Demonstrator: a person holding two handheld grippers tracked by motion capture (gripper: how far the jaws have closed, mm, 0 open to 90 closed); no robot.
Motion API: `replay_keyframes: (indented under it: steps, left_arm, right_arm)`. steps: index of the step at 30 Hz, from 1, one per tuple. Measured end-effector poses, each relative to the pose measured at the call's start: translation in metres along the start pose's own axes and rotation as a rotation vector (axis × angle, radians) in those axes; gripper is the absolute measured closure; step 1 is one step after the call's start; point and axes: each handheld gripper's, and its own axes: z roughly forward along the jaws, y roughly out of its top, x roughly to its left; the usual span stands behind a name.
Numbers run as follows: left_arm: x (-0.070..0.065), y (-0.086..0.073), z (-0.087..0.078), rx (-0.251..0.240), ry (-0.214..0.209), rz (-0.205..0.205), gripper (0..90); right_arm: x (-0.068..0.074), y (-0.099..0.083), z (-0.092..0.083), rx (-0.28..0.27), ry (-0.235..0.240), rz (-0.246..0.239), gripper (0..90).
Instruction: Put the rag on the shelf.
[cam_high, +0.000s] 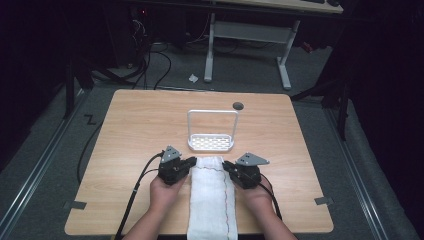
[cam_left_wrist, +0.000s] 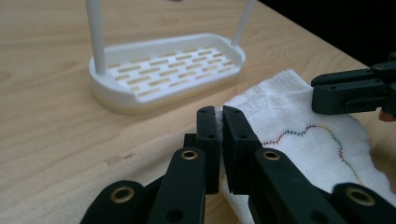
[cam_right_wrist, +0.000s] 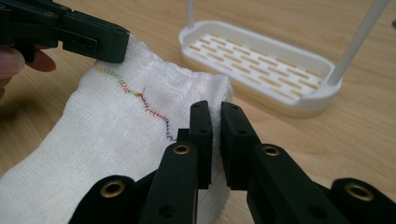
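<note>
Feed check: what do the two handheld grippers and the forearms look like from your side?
Both the left gripper and right gripper are matte black, with flat, blocky jaws on linkage arms pinned by brass-coloured rivets. Each carries a grey three-cornered plate on top and trails a black cable. The forearms are bare, no sleeves in sight.

Dim room, grey carpet, white-legged desk behind.

The white rack blocks the way at twelve o'clock, just beyond the cloth; bare bench lies open at nine and three.

No legible text or labels.
</note>
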Motion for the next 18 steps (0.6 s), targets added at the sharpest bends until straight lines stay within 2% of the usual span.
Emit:
replay_keyframes:
  steps: [3, 4, 5, 6, 10, 11, 12, 15, 16, 18]
  left_arm:
    - [-0.002, 0.009, -0.006, -0.028, 0.004, 0.018, 86.1]
    - [-0.005, 0.019, -0.012, -0.048, 0.002, 0.036, 86.1]
    - [-0.005, 0.019, -0.012, -0.048, 0.002, 0.036, 86.1]
    - [-0.007, 0.03, -0.016, -0.066, 0.002, 0.052, 86.1]
    - [-0.011, 0.049, -0.025, -0.11, -0.015, 0.054, 86.0]
    - [-0.011, 0.049, -0.025, -0.11, -0.015, 0.054, 86.1]
    - [-0.013, 0.058, -0.029, -0.132, -0.016, 0.062, 86.0]
    - [-0.015, 0.066, -0.031, -0.144, -0.02, 0.067, 86.1]
    - [-0.017, 0.073, -0.034, -0.157, -0.023, 0.072, 86.1]
    - [-0.019, 0.08, -0.037, -0.168, -0.023, 0.083, 86.1]
  right_arm:
    - [0.001, 0.006, -0.004, -0.029, 0.004, -0.001, 84.2]
    - [0.002, 0.016, -0.01, -0.053, -0.002, -0.022, 84.1]
    - [0.002, 0.019, -0.012, -0.065, -0.003, -0.02, 84.1]
    - [0.002, 0.025, -0.016, -0.081, -0.004, -0.02, 84.1]
    - [0.002, 0.041, -0.025, -0.118, -0.005, -0.023, 84.1]
    - [0.002, 0.041, -0.025, -0.118, -0.005, -0.023, 84.1]
    - [0.001, 0.052, -0.029, -0.141, -0.011, -0.032, 84.1]
    - [0.001, 0.06, -0.032, -0.156, -0.012, -0.033, 84.1]
    - [0.0, 0.069, -0.036, -0.17, -0.018, -0.045, 84.1]
    - [0.0, 0.076, -0.038, -0.176, -0.023, -0.056, 84.2]
